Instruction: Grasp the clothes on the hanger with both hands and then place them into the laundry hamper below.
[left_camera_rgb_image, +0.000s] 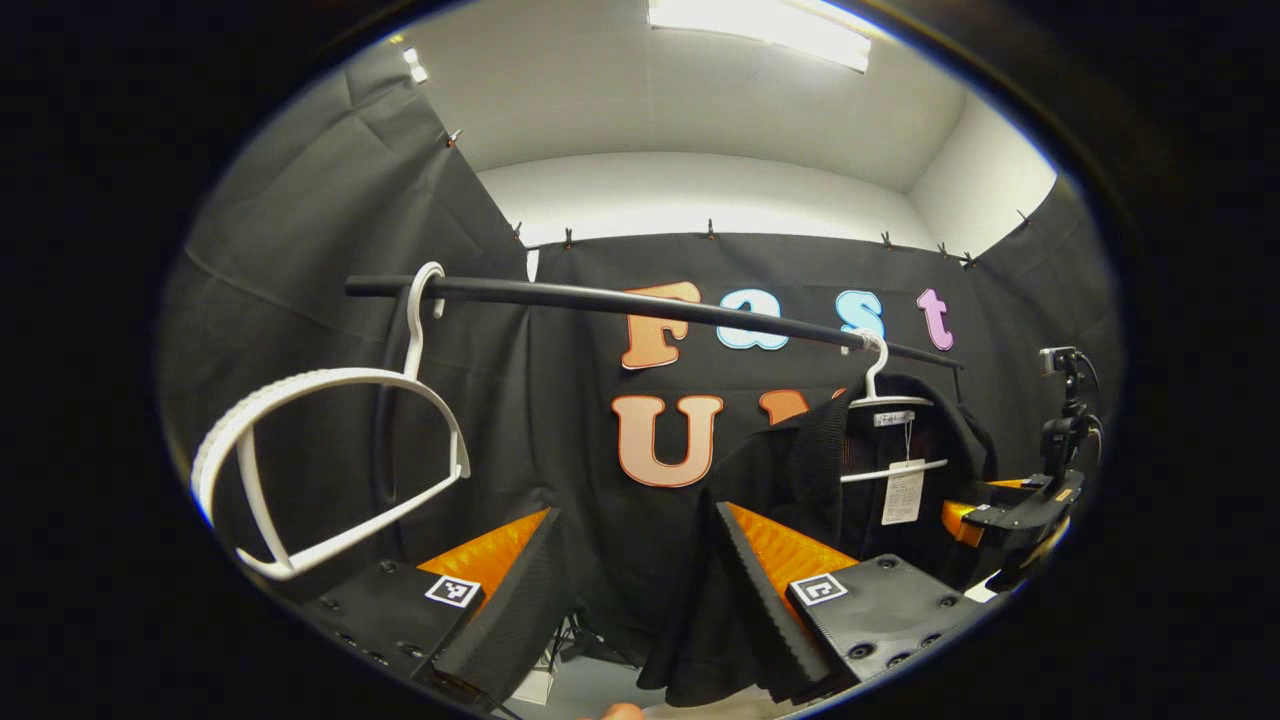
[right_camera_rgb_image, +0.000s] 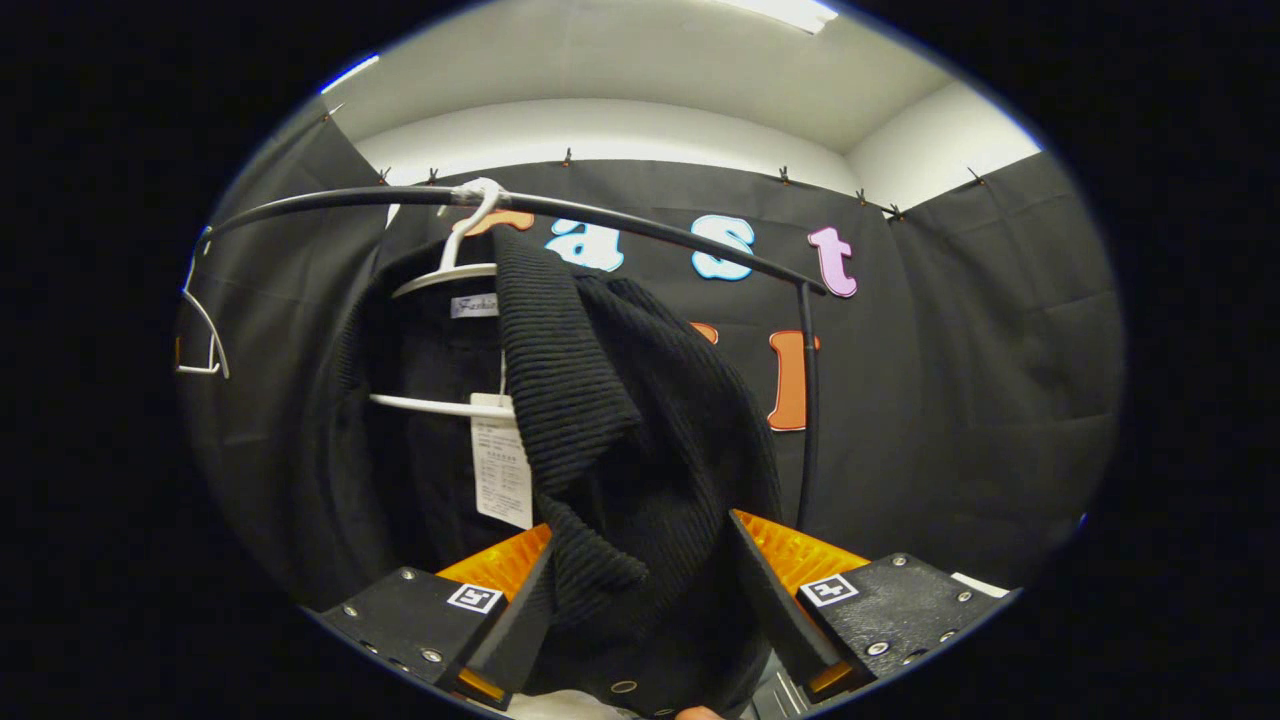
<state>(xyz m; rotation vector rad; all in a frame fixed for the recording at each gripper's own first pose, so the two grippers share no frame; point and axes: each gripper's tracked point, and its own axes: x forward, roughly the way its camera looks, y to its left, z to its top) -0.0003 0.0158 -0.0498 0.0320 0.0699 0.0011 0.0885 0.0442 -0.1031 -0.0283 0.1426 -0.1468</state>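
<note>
A black ribbed knit garment (right_camera_rgb_image: 640, 440) hangs on a white hanger (right_camera_rgb_image: 450, 280) from the black rail (right_camera_rgb_image: 640, 225), with a paper tag (right_camera_rgb_image: 500, 470) at its front. My right gripper (right_camera_rgb_image: 640, 525) is open, and a bunched fold of the garment fills the gap between its fingers. In the left gripper view the same garment (left_camera_rgb_image: 800, 470) hangs at the right on its hanger (left_camera_rgb_image: 890, 400). My left gripper (left_camera_rgb_image: 636, 510) is open, with the garment's lower edge hanging against the inner side of its right finger (left_camera_rgb_image: 760, 590). The right gripper (left_camera_rgb_image: 1010, 510) shows beyond the garment.
An empty white hanger (left_camera_rgb_image: 330, 460) hangs at the left end of the rail (left_camera_rgb_image: 650, 300), close above my left gripper's left finger; it appears small at the far left as the empty hanger (right_camera_rgb_image: 200, 330). The rail's upright post (right_camera_rgb_image: 805, 400) stands right of the garment.
</note>
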